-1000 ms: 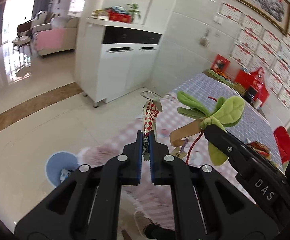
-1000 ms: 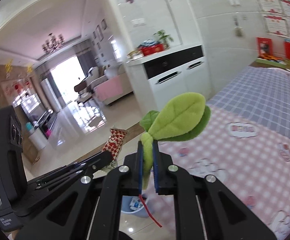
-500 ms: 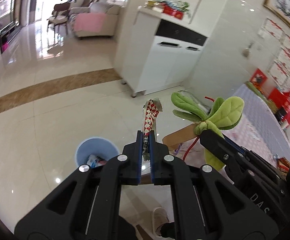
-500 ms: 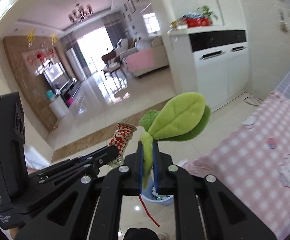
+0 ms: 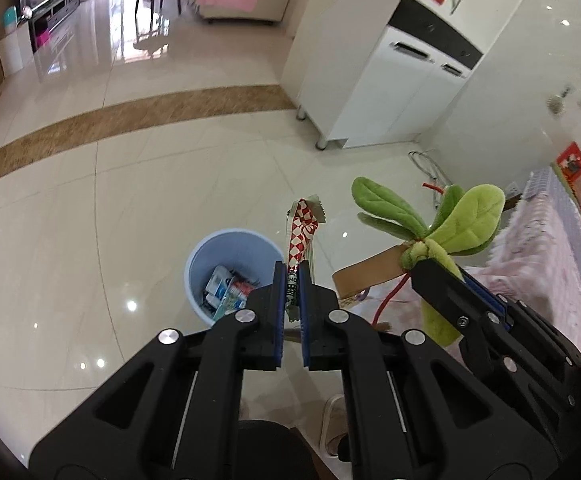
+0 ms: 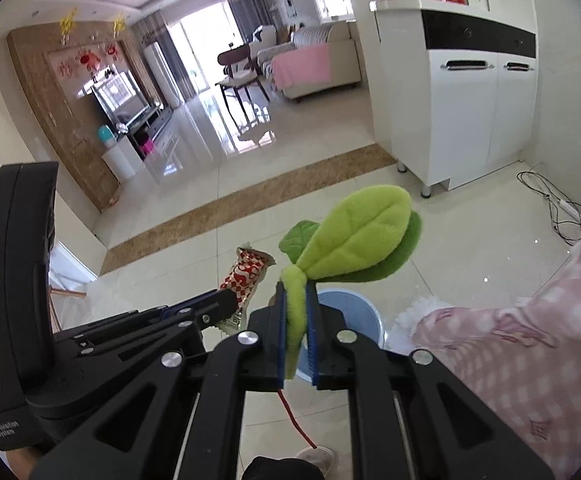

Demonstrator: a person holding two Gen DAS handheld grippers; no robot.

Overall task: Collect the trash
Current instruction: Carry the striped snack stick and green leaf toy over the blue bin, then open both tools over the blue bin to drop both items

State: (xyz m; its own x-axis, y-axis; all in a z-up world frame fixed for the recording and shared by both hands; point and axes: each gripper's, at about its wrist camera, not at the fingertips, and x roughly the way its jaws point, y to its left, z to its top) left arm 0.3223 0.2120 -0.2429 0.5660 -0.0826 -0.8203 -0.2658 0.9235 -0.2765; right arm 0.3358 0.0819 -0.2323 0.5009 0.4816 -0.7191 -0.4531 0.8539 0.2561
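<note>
glossy cream floor tiles with a brown band running across, a white cabinet on short legs against the wall, and a pink checked cloth at the right edge. on the floor stands a pale blue bin holding crumpled packets, just below and ahead of both tools. the right gripper is clamped on the stem of a green plush leaf sprig with a red cord hanging down. the left gripper pinches a red-and-white checked wrapper, upright, beside the bin's rim
</note>
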